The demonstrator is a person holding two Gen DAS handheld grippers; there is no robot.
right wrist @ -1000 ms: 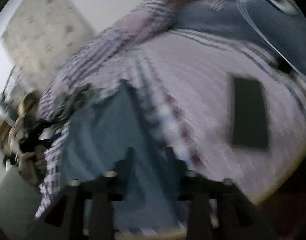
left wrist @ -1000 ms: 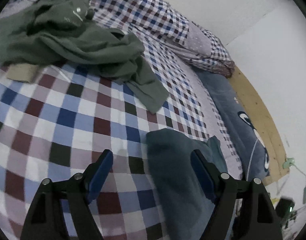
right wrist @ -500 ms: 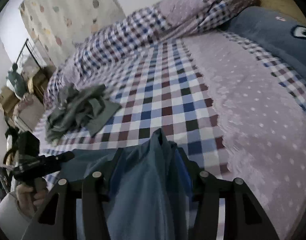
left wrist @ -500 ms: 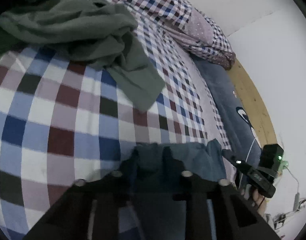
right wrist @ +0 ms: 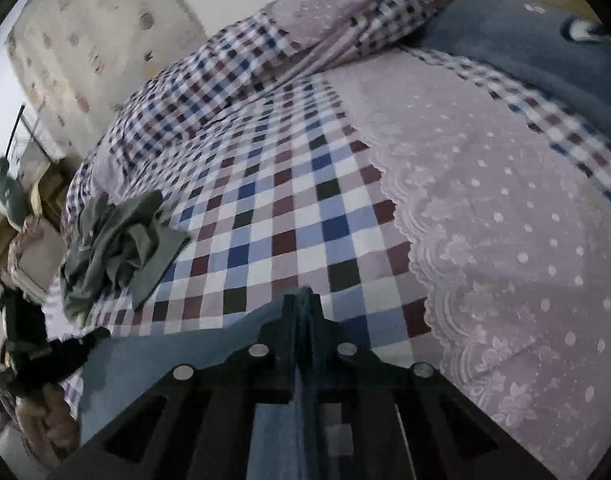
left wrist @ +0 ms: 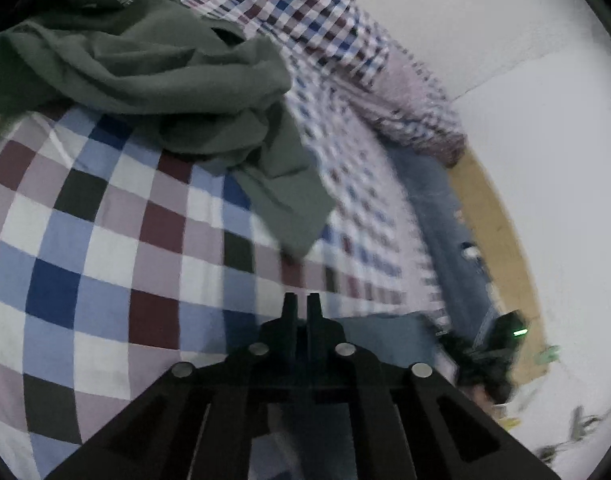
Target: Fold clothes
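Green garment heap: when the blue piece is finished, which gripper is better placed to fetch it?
Left. The green garment heap lies close ahead of the left gripper, whose jaws are closing on the blue garment. From the right gripper, shut on that garment, the heap sits far off.

Ahead of my jaws I see a checked bed cover (right wrist: 289, 216), a dotted pink sheet (right wrist: 505, 240) to the right, a checked pillow (right wrist: 345, 28) far ahead

I see a blue garment (right wrist: 177, 360) lying flat at the near bed edge, its edge pinched up. A green shirt (left wrist: 165, 80) sits crumpled in a heap well apart, white print showing.
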